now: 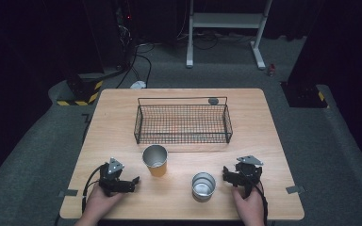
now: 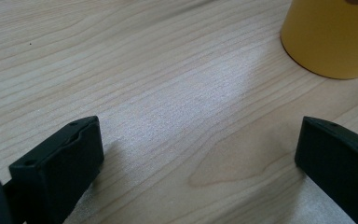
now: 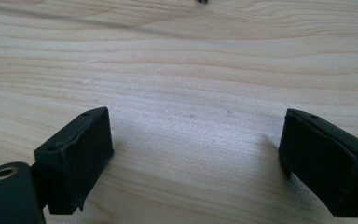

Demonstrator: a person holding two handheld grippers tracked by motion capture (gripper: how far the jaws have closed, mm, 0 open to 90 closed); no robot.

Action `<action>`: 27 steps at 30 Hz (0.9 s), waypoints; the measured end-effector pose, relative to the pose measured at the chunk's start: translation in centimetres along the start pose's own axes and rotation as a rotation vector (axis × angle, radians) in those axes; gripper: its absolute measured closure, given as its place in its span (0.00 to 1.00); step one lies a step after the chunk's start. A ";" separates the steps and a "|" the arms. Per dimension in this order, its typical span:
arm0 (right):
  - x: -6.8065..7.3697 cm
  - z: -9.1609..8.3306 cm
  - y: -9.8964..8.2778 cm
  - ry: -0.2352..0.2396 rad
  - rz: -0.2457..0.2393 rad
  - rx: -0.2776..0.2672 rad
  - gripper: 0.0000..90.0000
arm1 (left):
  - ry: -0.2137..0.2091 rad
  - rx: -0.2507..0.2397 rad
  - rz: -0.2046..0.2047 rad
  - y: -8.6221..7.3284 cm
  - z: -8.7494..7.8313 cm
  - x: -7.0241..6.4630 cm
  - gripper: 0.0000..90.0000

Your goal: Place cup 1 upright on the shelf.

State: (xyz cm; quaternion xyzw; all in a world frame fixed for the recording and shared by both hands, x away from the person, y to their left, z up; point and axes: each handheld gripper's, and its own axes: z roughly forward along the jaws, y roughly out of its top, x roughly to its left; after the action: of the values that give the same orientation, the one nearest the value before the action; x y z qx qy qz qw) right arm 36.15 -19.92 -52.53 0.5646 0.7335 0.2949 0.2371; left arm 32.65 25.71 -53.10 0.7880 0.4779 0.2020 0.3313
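A yellow cup point(image 1: 155, 161) with a shiny metal inside stands upright near the table's middle, just in front of a black wire basket point(image 1: 183, 123). A silver metal cup point(image 1: 203, 185) stands upright toward the front right. My left gripper point(image 1: 126, 181) rests low at the front left, to the left of the yellow cup. In the left gripper view its jaws point(image 2: 199, 140) stand wide apart over bare wood, with the yellow cup point(image 2: 331, 37) at the upper right. My right gripper point(image 1: 229, 175) sits just right of the silver cup, open point(image 3: 196, 135) over bare wood.
The wooden table point(image 1: 122, 108) has the empty basket at its middle back, with a small dark round thing point(image 1: 213, 100) on the far rim. Grey tape tabs point(image 1: 295, 189) mark the front corners. Beyond the table are a white frame point(image 1: 226, 21) and cables on the floor.
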 end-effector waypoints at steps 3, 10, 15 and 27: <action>-0.1 -0.1 -0.1 0.011 -0.013 -0.001 0.10 | 0.000 0.000 0.000 0.0 0.0 0.0 0.01; -0.4 -0.3 -0.3 0.028 -0.030 -0.002 0.10 | -0.007 0.001 0.007 0.0 0.0 0.1 0.01; -0.4 -0.8 -0.8 0.046 -0.041 0.000 0.10 | -0.007 0.003 0.014 -0.1 -0.1 0.1 0.02; -0.4 -0.9 -0.9 0.049 -0.045 0.000 0.10 | -0.029 0.029 0.029 -0.2 -0.8 0.2 0.08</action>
State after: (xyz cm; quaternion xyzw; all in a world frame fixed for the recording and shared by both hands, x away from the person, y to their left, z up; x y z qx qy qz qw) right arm 35.08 -20.64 -52.52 0.5406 0.7516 0.3034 0.2256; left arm 32.09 26.21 -52.65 0.8025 0.4643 0.1886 0.3237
